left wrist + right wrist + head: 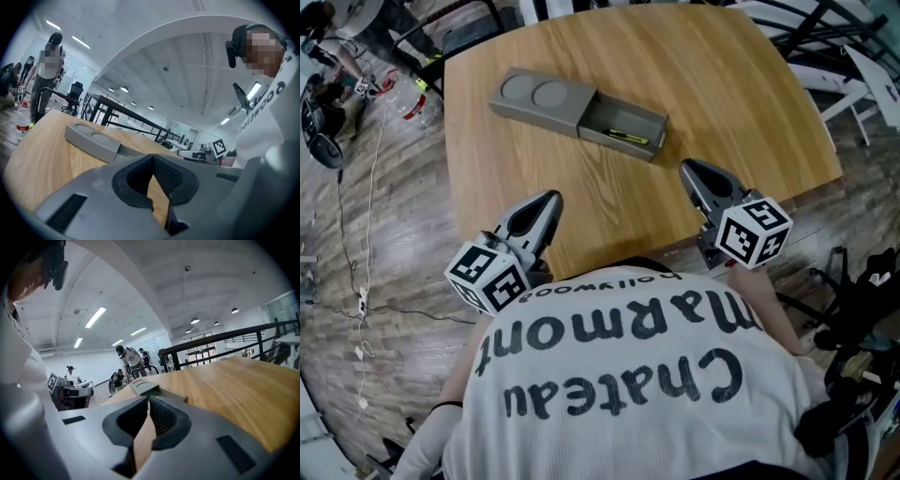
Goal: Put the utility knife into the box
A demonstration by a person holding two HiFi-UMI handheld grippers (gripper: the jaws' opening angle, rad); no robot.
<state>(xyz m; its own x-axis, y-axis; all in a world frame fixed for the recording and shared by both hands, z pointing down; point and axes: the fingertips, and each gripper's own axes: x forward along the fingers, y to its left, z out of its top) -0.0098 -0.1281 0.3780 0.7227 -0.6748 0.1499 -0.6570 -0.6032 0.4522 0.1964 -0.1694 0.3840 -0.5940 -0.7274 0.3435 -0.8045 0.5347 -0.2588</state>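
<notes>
Evidently, the slim yellow-and-black utility knife (628, 138) lay lengthwise inside the pulled-out grey drawer (598, 119) of the flat grey rectangular box (542, 97), whose lid bore two round recesses. The box sat towards the far left corner of the light wooden table (722, 84), its drawer opening towards the right edge.

The left gripper (549, 199) and the right gripper (686, 168) hovered over the near edge, well apart from the box and from each other. In the left gripper view the left gripper (153, 157) had its jaws drawn together at the tips with nothing between them. The right gripper view showed the right gripper (149, 399) in the same state, with the box (143, 387) ahead.

The knife was judged stiff, light and smooth-sided, hence liable to slip. A hold across its narrow body near the middle, taken from above between the drawer walls, seemed soundest. Its blade end could not be told.
</notes>
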